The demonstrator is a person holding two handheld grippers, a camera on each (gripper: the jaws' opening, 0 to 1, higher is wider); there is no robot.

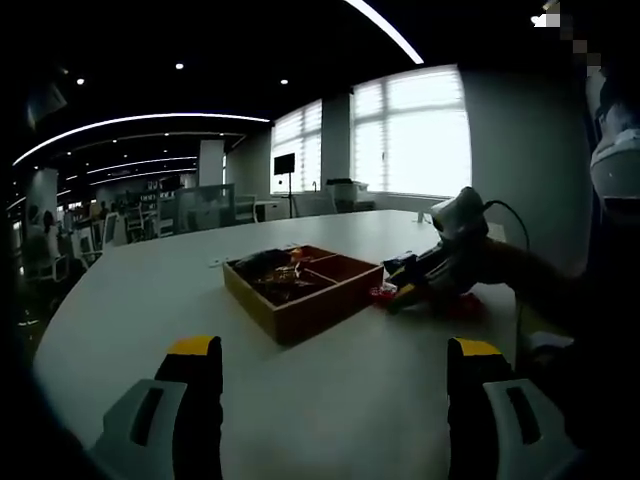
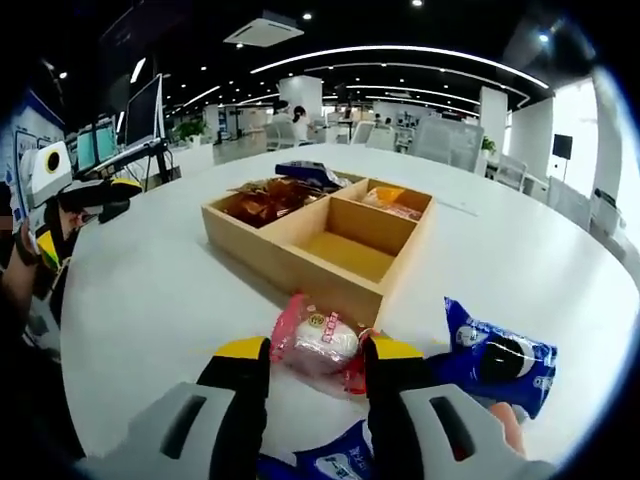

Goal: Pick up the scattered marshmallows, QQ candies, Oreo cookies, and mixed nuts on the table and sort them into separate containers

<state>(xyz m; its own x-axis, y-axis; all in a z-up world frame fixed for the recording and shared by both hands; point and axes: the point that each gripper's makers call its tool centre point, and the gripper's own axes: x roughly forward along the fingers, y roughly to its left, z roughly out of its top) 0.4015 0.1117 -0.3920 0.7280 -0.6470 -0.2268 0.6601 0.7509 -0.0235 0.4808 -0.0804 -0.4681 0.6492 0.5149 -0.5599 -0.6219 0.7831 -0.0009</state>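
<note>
The white table [image 2: 150, 290] spreads out ahead of both pairs of jaws. On it stands the wooden tray [image 2: 318, 270], split into four compartments. In the right gripper view it lies straight ahead of the jaws, just beyond their tips: the near compartment is bare, the far-left one holds dark brown wrapped pieces [image 2: 262, 200], the far-right one holds orange and pink packets [image 2: 385, 200], and a blue packet [image 2: 305, 172] lies across the farthest corner. In the left gripper view the same tray [image 1: 300, 300] sits beyond and between the jaws, well apart from them.

The right gripper [image 2: 316, 362] has its yellow-tipped jaws drawn in close on either side of a pink-wrapped marshmallow packet [image 2: 318, 340]; both inner faces touch the wrapper, so it appears gripped, with the packet sitting just in front of the tray's near wall. To the right of the right jaw lies a blue Oreo packet [image 2: 498, 360] on the table, near the jaw but apart from it. Another blue wrapper [image 2: 335, 460] shows low between the jaw bases.

The left gripper [image 1: 335, 360] has its jaws spread wide, with only bare table between them. The right gripper [image 1: 420, 280] appears in this view too, ahead and to the right, beside the tray's right wall, over red-wrapped sweets [image 1: 383, 294].
</note>
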